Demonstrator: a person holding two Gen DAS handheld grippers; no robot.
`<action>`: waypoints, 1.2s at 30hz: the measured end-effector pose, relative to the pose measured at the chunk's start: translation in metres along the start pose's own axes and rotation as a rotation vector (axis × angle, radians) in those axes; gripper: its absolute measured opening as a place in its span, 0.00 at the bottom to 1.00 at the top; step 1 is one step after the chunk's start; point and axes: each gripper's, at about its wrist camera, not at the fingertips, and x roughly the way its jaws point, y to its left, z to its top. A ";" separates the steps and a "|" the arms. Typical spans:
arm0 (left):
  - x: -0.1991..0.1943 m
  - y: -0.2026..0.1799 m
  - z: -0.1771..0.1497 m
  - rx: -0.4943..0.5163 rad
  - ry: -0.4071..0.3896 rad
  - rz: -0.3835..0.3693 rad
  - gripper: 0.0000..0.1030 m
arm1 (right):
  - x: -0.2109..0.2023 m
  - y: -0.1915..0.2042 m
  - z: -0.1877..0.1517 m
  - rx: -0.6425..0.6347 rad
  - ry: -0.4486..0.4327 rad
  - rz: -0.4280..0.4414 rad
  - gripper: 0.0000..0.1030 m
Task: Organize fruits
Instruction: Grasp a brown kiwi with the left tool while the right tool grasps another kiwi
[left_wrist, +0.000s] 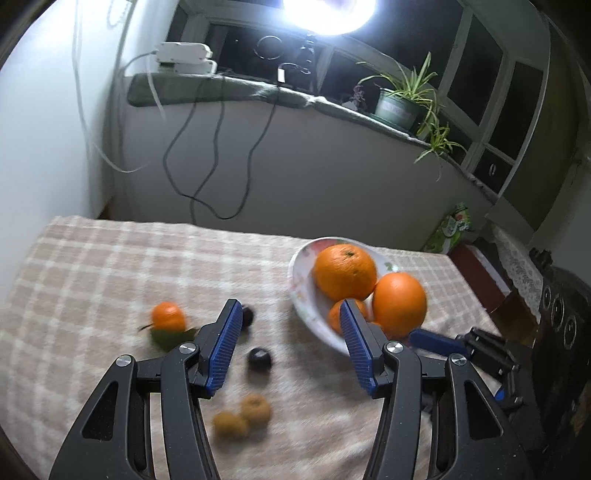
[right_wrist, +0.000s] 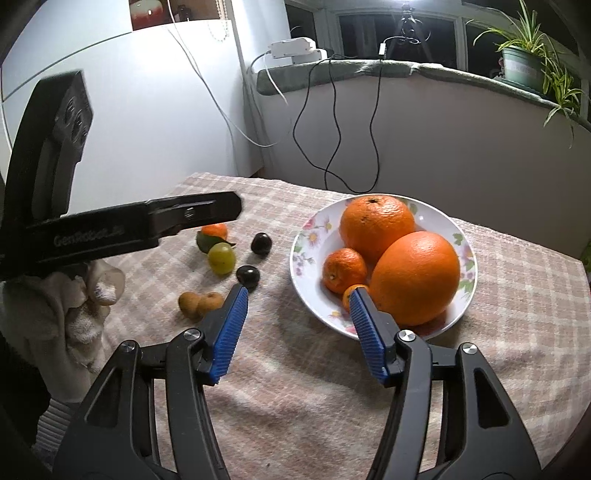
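Observation:
A floral white plate (right_wrist: 306, 254) (left_wrist: 299, 280) holds two big oranges (right_wrist: 415, 277) (left_wrist: 345, 271) and small mandarins (right_wrist: 343, 269). On the checked cloth lie a mandarin with a leaf (left_wrist: 168, 317) (right_wrist: 214, 230), a green grape (right_wrist: 221, 258), two dark plums (left_wrist: 259, 359) (right_wrist: 247, 276), and two brown longans (left_wrist: 242, 415) (right_wrist: 201, 304). My left gripper (left_wrist: 290, 306) is open above the plums, empty. My right gripper (right_wrist: 299, 293) is open and empty, at the plate's near left rim. The left gripper's body (right_wrist: 122, 229) shows in the right wrist view.
The table (right_wrist: 295, 387) is covered with a beige checked cloth. Behind it is a wall with hanging black cables (right_wrist: 332, 122), a ledge with a potted plant (left_wrist: 399, 103) and a white box (left_wrist: 183, 55). A dark appliance (left_wrist: 561, 306) stands right.

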 end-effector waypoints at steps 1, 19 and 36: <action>-0.003 0.004 -0.003 -0.005 0.001 0.005 0.53 | 0.001 0.001 0.000 0.001 0.002 0.008 0.59; -0.024 0.045 -0.066 -0.079 0.089 -0.008 0.43 | 0.042 0.042 -0.016 -0.077 0.134 0.176 0.49; 0.008 0.043 -0.071 -0.043 0.160 -0.007 0.39 | 0.074 0.057 -0.016 -0.166 0.213 0.176 0.38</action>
